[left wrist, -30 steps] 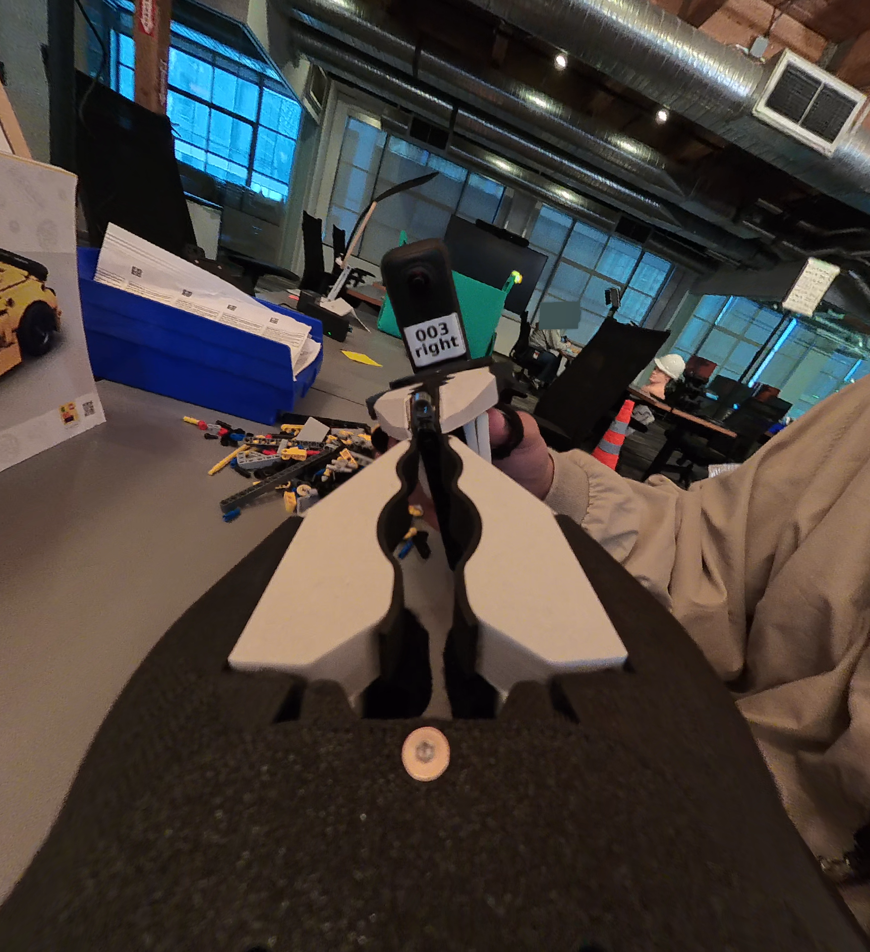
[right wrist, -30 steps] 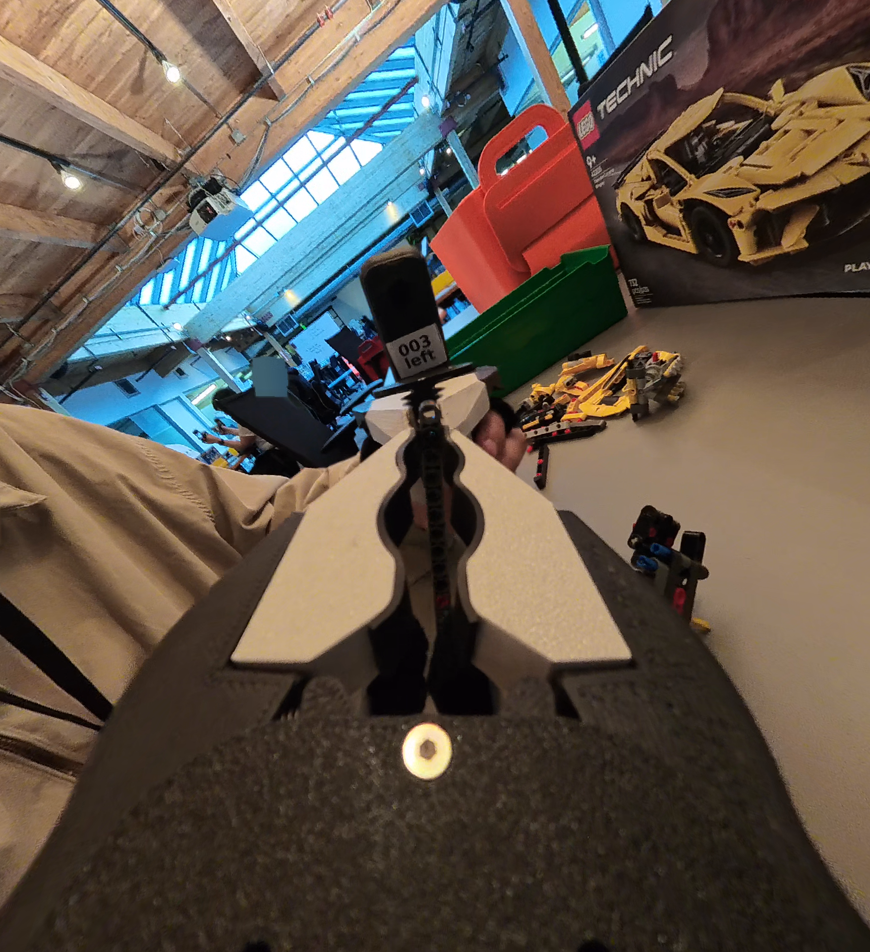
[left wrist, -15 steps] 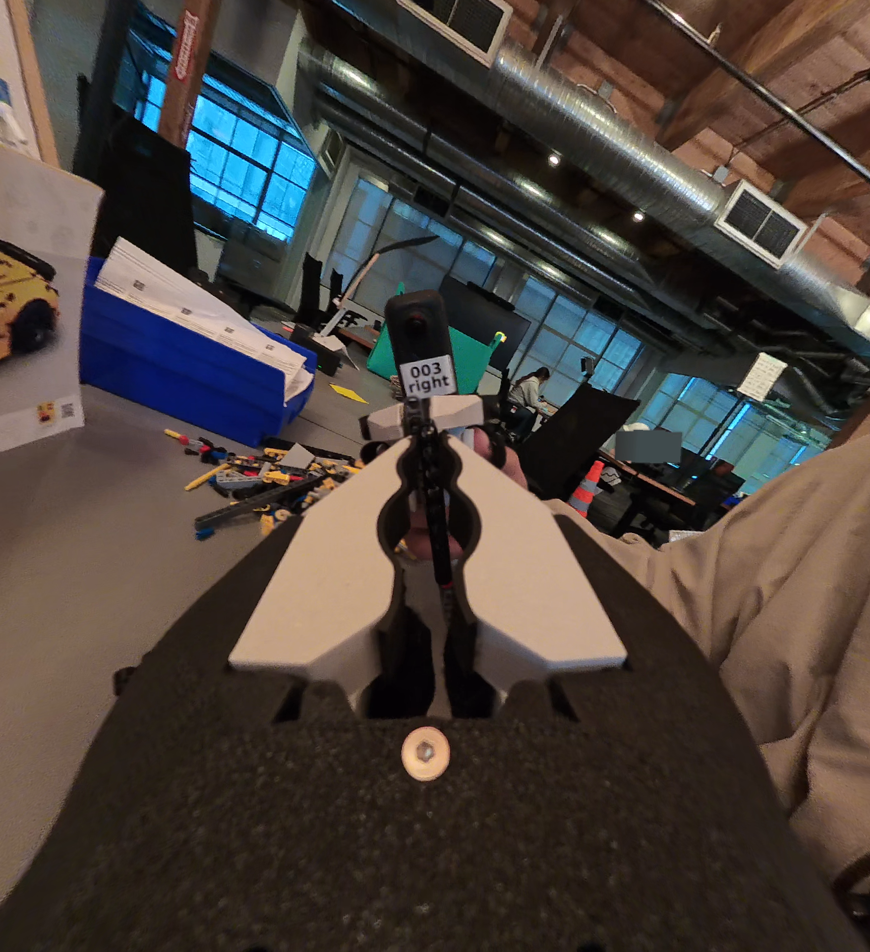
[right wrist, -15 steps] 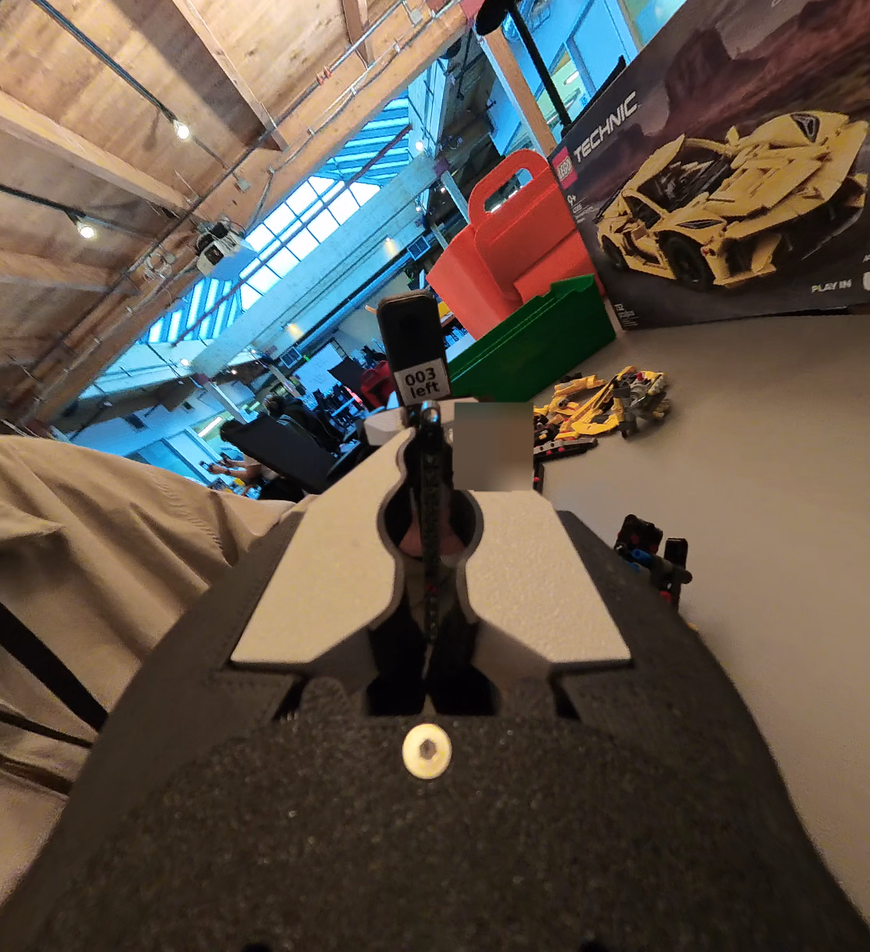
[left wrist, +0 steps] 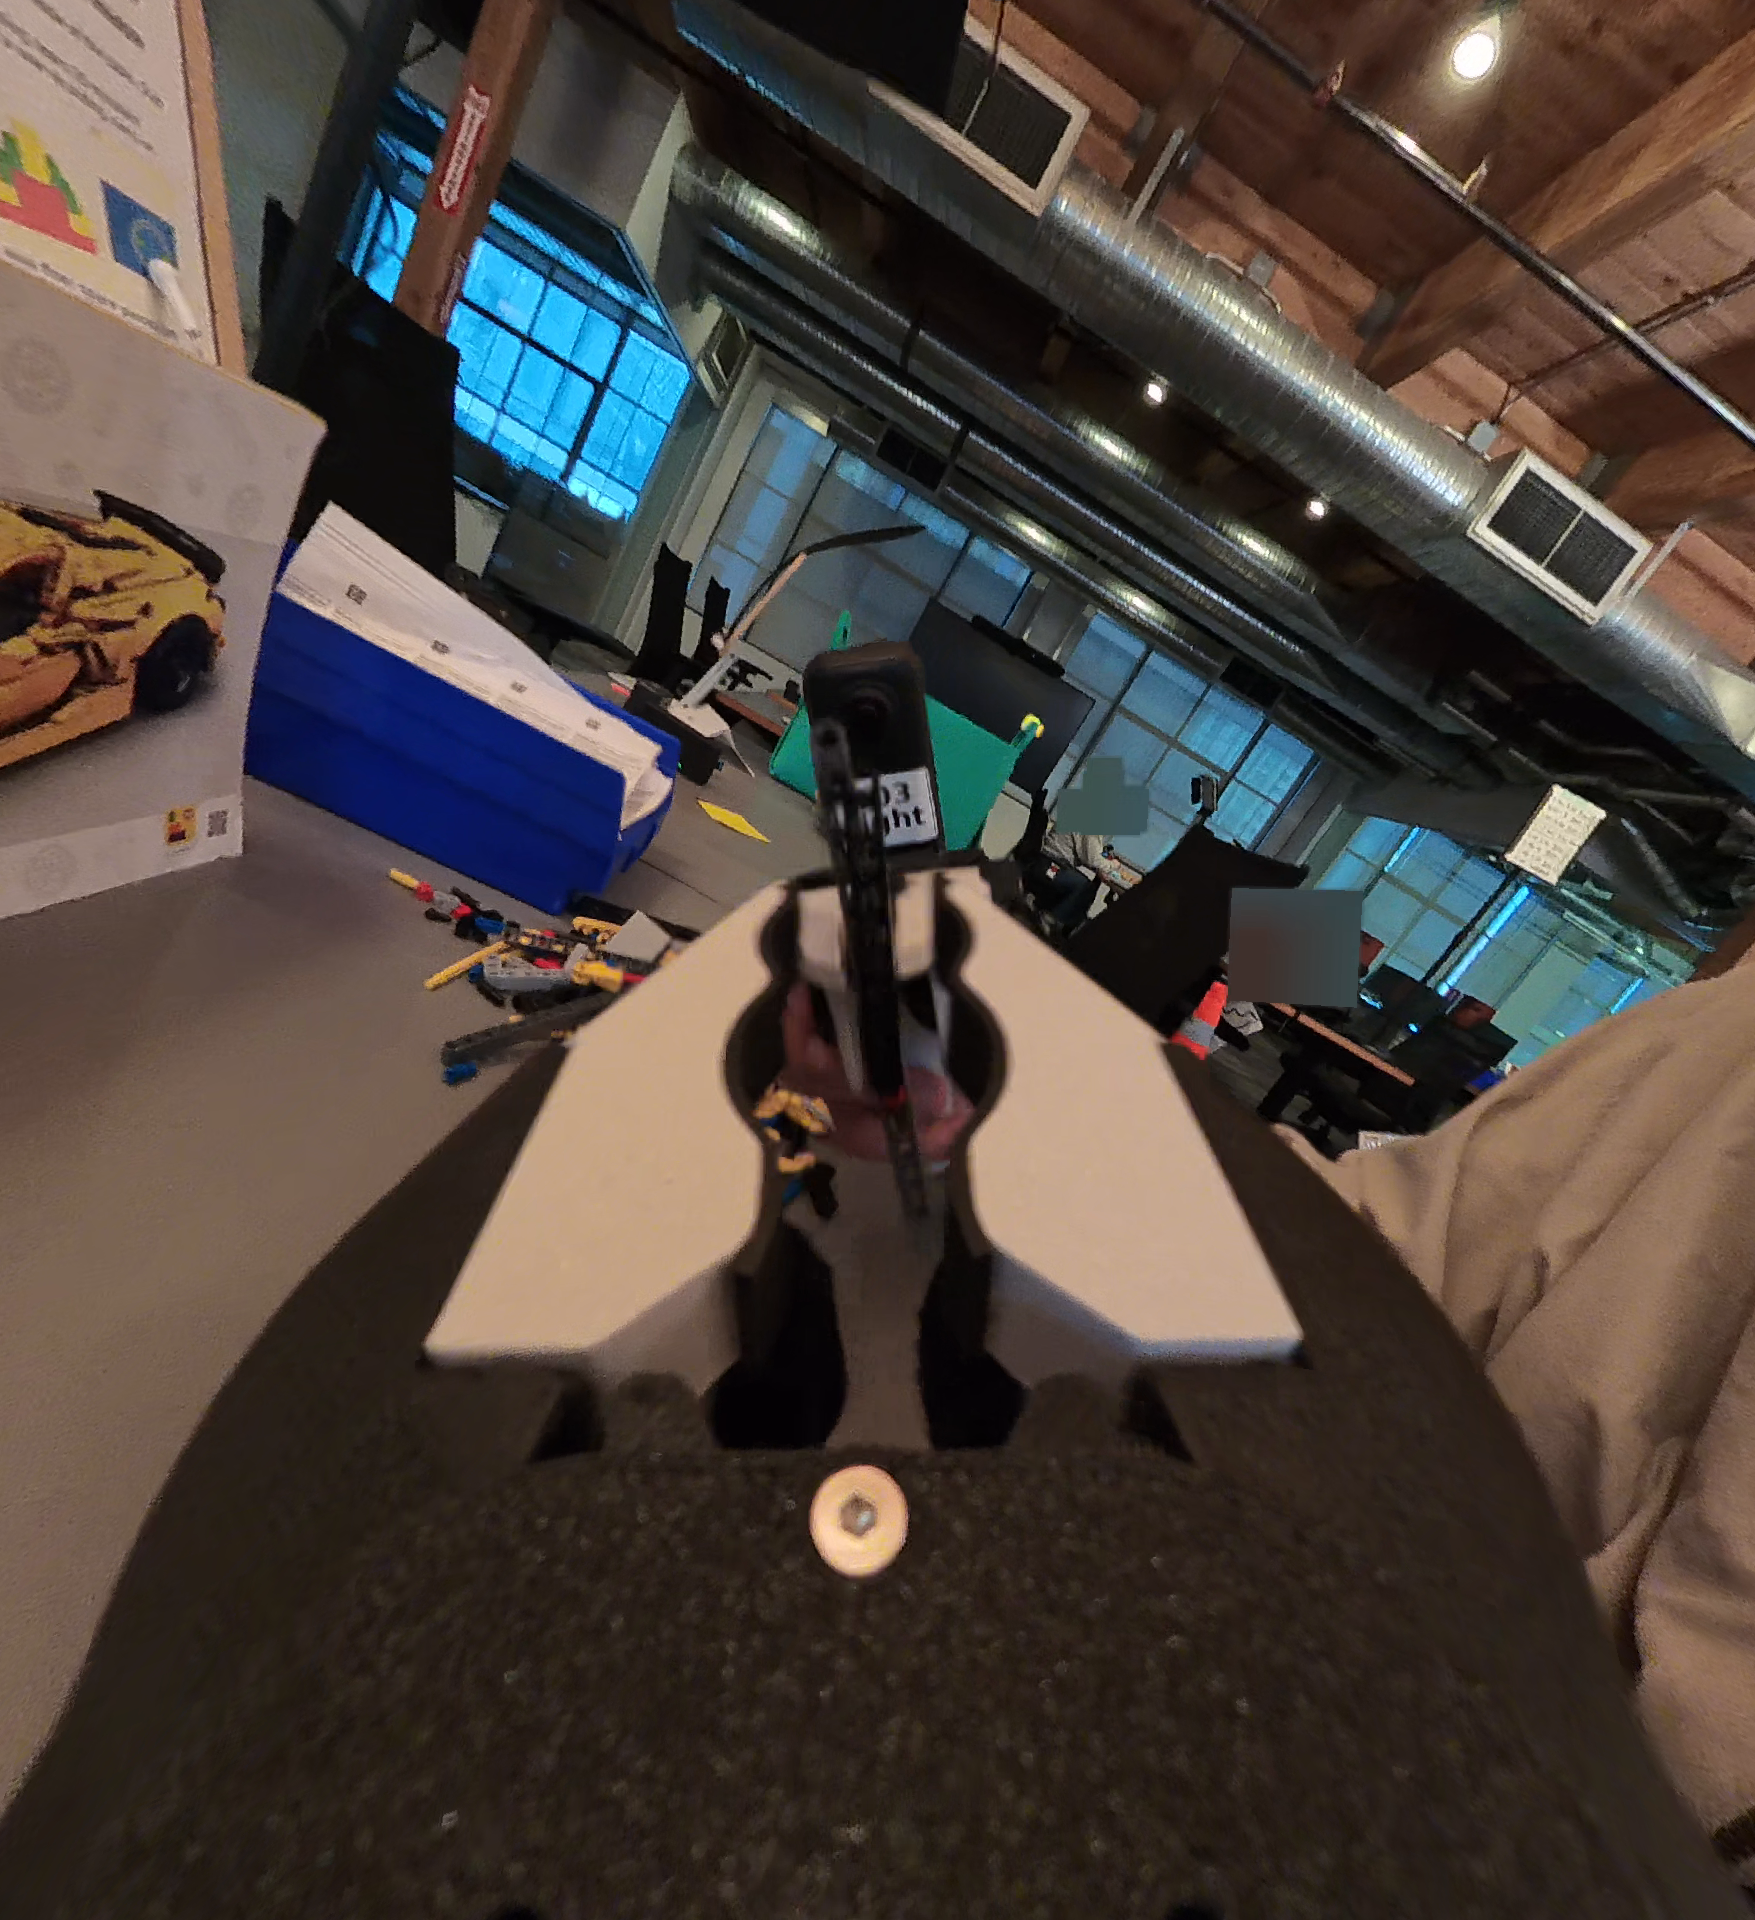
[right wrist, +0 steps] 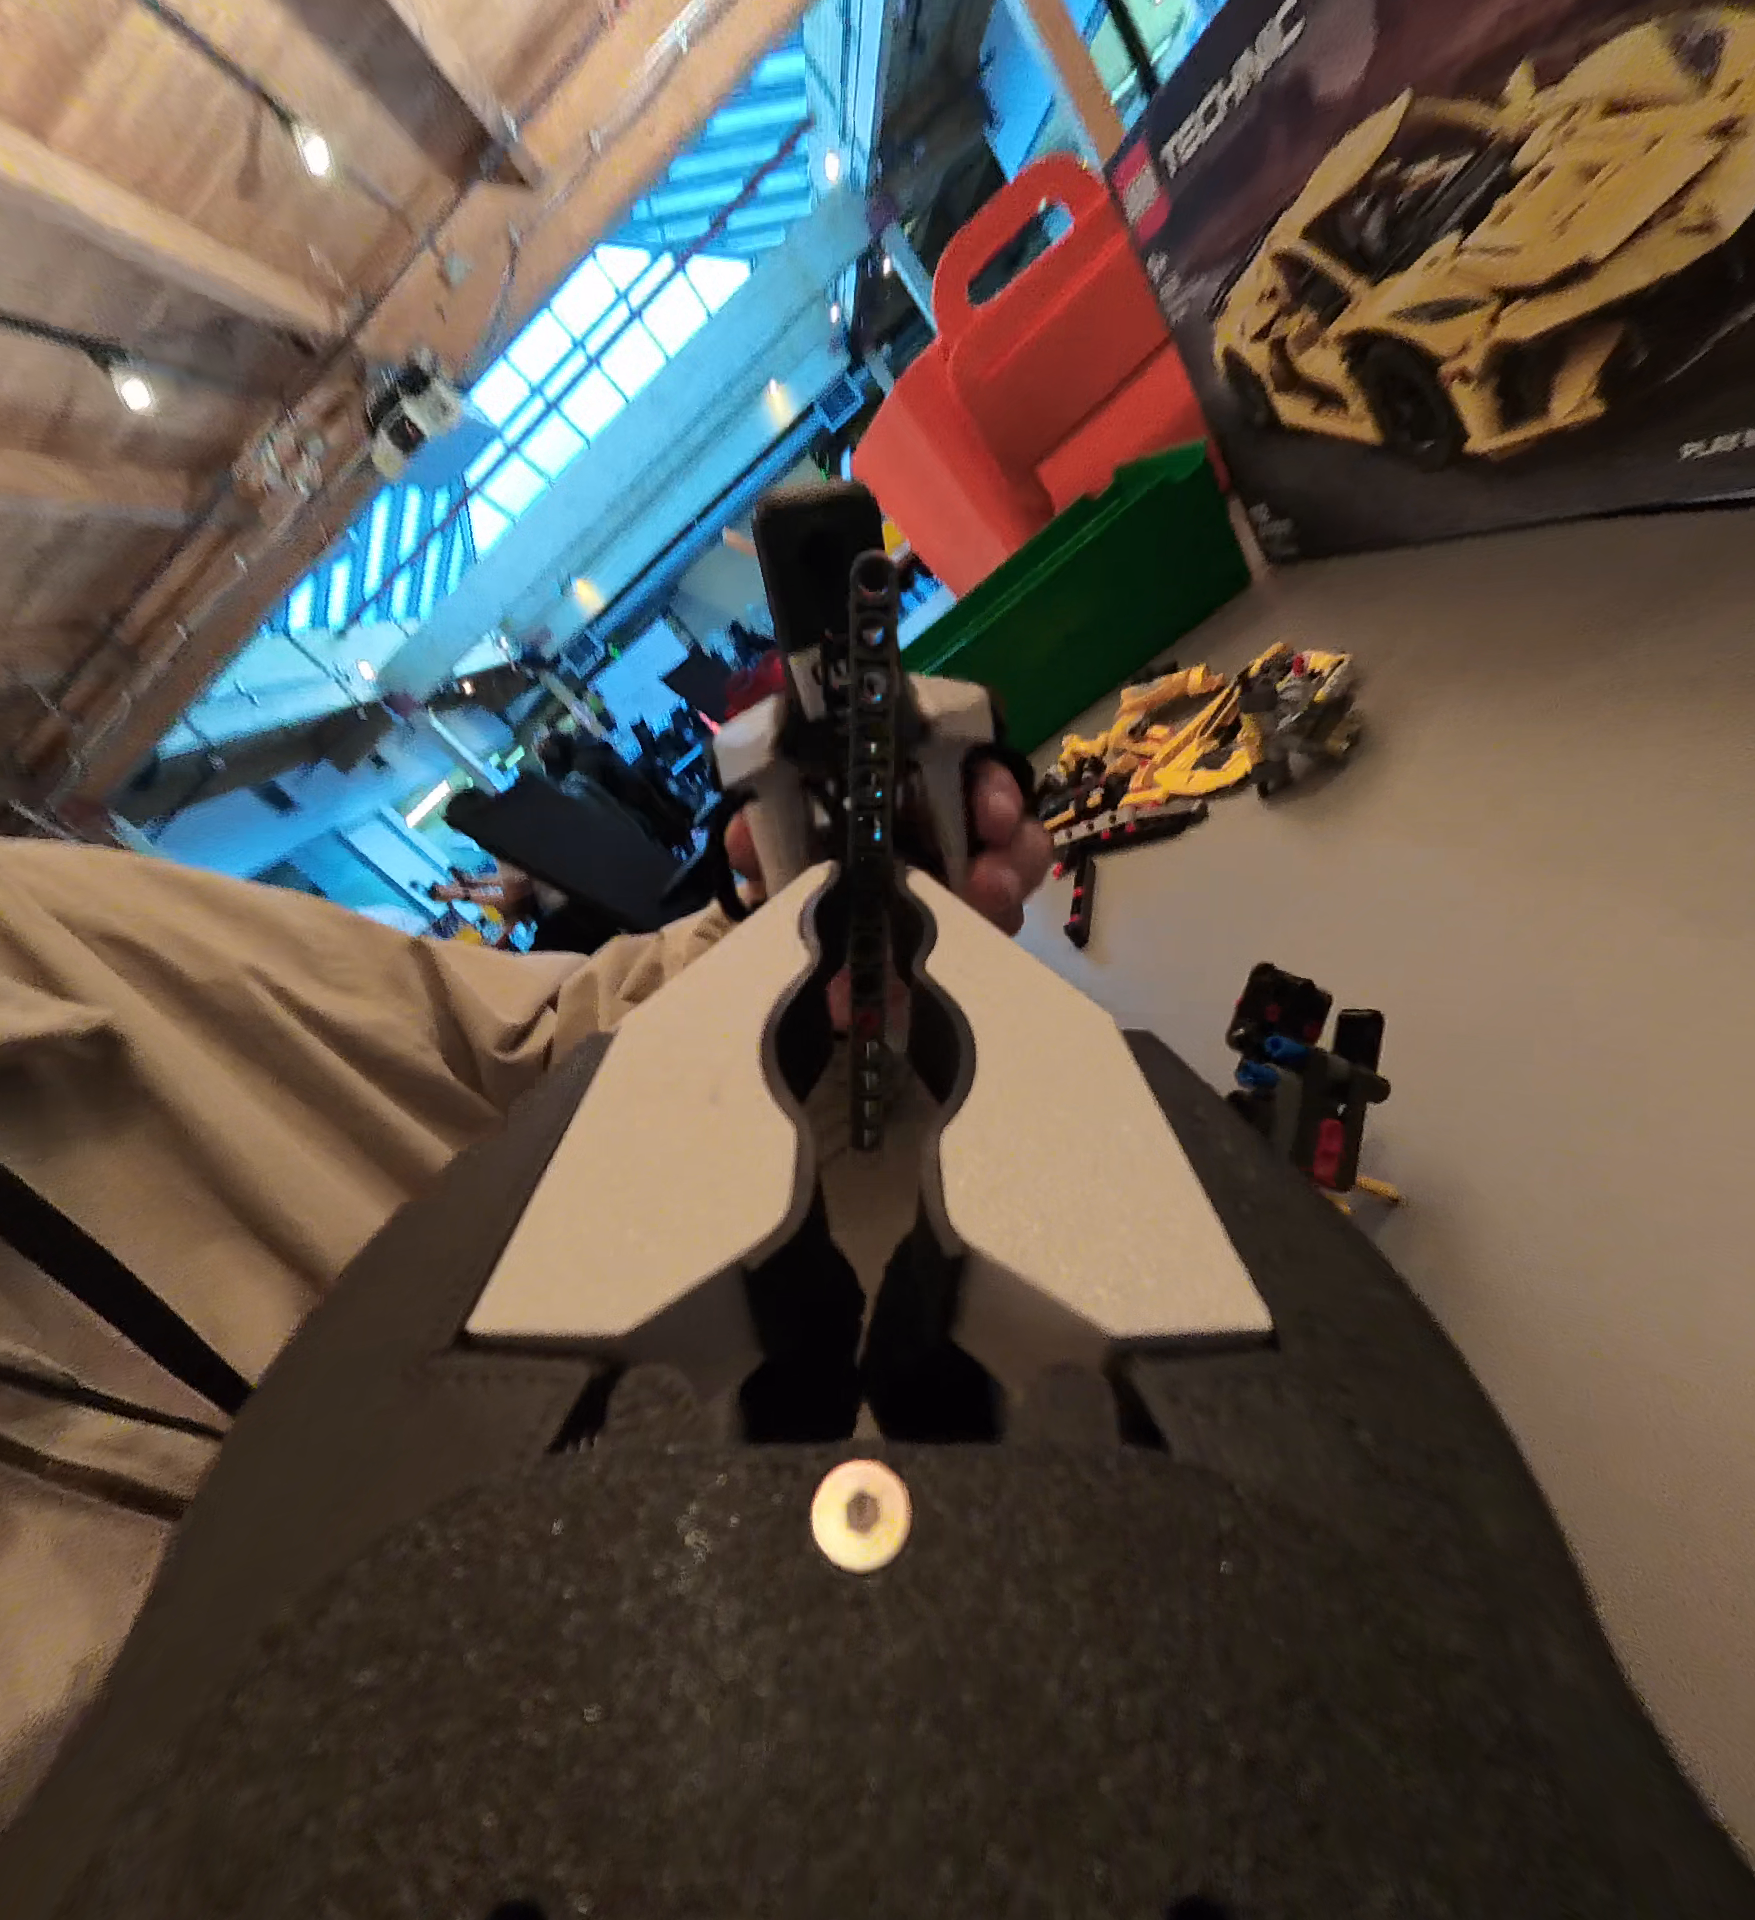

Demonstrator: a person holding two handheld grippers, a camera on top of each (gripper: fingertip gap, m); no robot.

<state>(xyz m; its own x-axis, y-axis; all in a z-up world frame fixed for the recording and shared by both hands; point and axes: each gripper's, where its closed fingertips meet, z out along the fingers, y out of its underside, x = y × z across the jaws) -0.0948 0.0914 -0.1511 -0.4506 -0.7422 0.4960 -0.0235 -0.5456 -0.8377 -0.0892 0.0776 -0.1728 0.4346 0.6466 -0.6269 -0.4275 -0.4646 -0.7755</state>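
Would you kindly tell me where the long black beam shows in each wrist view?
Left wrist view: black beam, centre, between open left gripper jaws.
Right wrist view: centre, clamped by right gripper.
Shared landmark: beige jacket, right there, left here.

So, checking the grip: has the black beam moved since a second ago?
Yes. In the left wrist view the black beam reaches past the left gripper's tips, up to the green bin; earlier it ended at the tips, below it.
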